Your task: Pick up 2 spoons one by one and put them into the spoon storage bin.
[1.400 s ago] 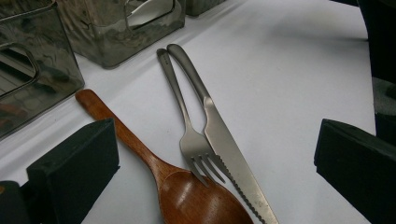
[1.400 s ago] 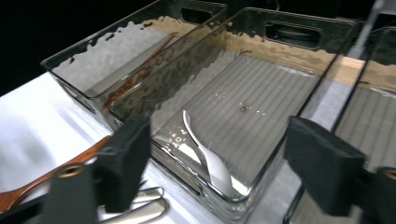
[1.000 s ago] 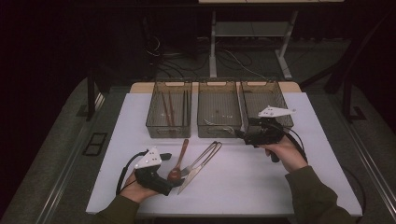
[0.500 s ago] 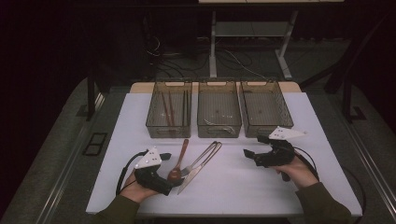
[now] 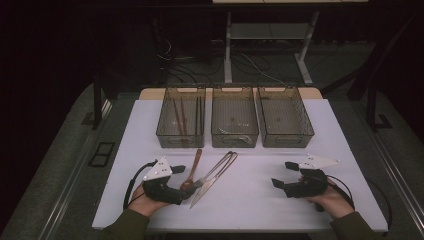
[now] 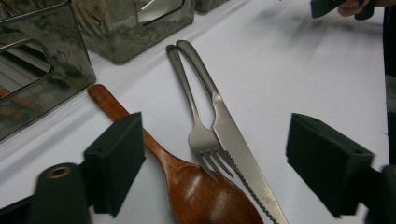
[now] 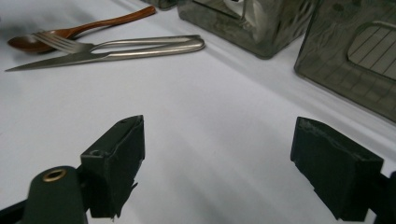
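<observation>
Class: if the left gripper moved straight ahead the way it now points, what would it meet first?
Probably the brown wooden spoon, whose bowl lies between the open left gripper jaws, with the steel fork and steel knife just beyond; depth is uncertain.

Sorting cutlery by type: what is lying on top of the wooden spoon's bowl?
The fork rests its tines on the wooden spoon, at the bowl's upper edge, with the knife alongside crossing the bowl's right side. The part of the bowl beneath them is covered.

Dim room, table (image 5: 250, 200) lit from above; gripper views sharp, soft shadows.
</observation>
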### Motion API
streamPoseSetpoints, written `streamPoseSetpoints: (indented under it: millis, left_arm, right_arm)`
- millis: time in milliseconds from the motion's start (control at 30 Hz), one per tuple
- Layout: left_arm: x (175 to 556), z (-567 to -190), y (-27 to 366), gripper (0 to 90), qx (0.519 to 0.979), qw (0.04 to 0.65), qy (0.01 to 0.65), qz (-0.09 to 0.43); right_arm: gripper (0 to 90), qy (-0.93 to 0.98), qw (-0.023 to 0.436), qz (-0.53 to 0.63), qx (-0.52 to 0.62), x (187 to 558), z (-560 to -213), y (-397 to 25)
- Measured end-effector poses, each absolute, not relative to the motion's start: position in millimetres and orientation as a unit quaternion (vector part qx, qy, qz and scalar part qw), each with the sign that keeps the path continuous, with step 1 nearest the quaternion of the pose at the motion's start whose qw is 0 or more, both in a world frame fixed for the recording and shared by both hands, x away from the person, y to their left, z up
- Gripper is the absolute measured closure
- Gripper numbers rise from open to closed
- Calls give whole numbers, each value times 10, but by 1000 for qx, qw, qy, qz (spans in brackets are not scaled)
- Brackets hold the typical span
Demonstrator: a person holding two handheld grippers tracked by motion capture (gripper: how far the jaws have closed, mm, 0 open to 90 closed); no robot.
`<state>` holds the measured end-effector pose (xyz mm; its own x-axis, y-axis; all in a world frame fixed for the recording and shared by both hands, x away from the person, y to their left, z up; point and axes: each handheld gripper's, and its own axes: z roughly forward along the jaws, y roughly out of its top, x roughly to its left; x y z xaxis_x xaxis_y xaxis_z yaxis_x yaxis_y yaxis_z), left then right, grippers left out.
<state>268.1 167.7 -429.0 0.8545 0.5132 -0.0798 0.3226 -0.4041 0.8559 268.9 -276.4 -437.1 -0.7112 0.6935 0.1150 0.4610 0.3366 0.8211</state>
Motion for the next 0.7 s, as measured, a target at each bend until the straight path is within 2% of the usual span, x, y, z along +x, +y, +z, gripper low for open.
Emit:
streamPoseSetpoints:
  millis: [167, 367, 467, 567, 700]
  left_arm:
    - [2666, -4276, 1684, 513, 835, 484, 249, 83]
    - [2592, -4248, 1691, 766, 840, 475, 255, 64]
    - [2512, -4289, 1683, 844, 853, 458, 246, 46]
    - [2476, -4330, 1653, 882, 865, 440, 240, 37]
    - [2472, -4349, 1575, 891, 870, 433, 232, 31]
  right_arm:
    - [178, 810, 136, 446, 355, 2617, -4366, -2809]
    - [178, 811, 135, 445, 355, 2608, -4370, -2799]
    - [179, 814, 135, 442, 352, 2610, -4376, -2790]
    - [178, 814, 134, 443, 351, 2613, -4378, -2783]
    - [178, 816, 135, 441, 349, 2612, -4379, -2769]
